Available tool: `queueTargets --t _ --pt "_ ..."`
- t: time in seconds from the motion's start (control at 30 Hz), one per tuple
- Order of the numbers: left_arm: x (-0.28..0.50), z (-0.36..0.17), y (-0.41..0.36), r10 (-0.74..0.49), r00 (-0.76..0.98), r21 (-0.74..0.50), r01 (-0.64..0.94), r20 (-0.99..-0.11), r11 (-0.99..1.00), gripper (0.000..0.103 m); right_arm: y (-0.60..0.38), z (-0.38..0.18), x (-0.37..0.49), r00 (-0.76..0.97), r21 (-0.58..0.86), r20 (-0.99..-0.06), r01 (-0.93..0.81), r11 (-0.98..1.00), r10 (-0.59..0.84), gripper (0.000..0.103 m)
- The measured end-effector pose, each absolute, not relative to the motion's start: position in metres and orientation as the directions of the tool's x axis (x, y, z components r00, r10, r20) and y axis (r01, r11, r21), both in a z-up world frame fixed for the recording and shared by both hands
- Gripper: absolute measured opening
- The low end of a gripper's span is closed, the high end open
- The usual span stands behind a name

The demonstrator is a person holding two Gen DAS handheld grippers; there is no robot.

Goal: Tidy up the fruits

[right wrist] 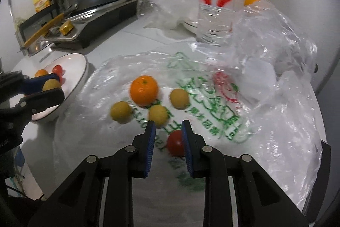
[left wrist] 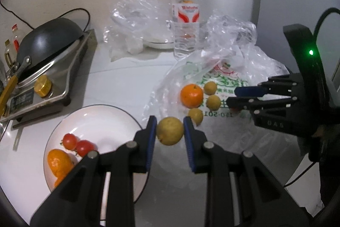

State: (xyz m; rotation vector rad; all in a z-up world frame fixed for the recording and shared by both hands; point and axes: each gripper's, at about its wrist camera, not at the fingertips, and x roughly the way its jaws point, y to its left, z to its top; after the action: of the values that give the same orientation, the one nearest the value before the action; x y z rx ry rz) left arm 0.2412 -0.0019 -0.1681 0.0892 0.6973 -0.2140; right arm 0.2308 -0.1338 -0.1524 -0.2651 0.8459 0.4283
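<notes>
The left gripper [left wrist: 170, 131] tilts downward beside the plate [left wrist: 93, 118], pinching a yellow fruit [left wrist: 170, 130]. The right gripper [right wrist: 167, 133] angles down over the plastic bag [right wrist: 276, 120], its jaws holding nothing.

Left wrist camera: mounted behind the left gripper [left wrist: 170, 131], facing forward and steeply down at the tabletop from close range; white plate [left wrist: 119, 118] at 8 o'clock, right gripper [left wrist: 231, 96] at 3 o'clock.

Right wrist camera: mounted behind the right gripper [right wrist: 168, 133], angled down over the printed plastic bag [right wrist: 212, 99]; left gripper [right wrist: 56, 86] at 9 o'clock.

Shared field: plate, bag, water bottle [left wrist: 186, 20], upturned wok [left wrist: 51, 35].
</notes>
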Motion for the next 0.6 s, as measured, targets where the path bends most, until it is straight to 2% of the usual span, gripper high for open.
queueTargets --t 0.4,0.6 --pt "0.247 -0.171 -0.016 -0.191 0.734 0.009 0.259 -0.651 0.966 0.026 -0.144 -0.171 0.238 0.561 -0.075 -0.799 -0.451 0.889 0.217 0.027" --pt "0.243 -0.166 -0.011 -0.192 0.743 0.01 0.259 -0.642 0.966 0.026 -0.134 -0.158 0.232 0.576 -0.088 -0.786 -0.465 0.881 0.225 0.027"
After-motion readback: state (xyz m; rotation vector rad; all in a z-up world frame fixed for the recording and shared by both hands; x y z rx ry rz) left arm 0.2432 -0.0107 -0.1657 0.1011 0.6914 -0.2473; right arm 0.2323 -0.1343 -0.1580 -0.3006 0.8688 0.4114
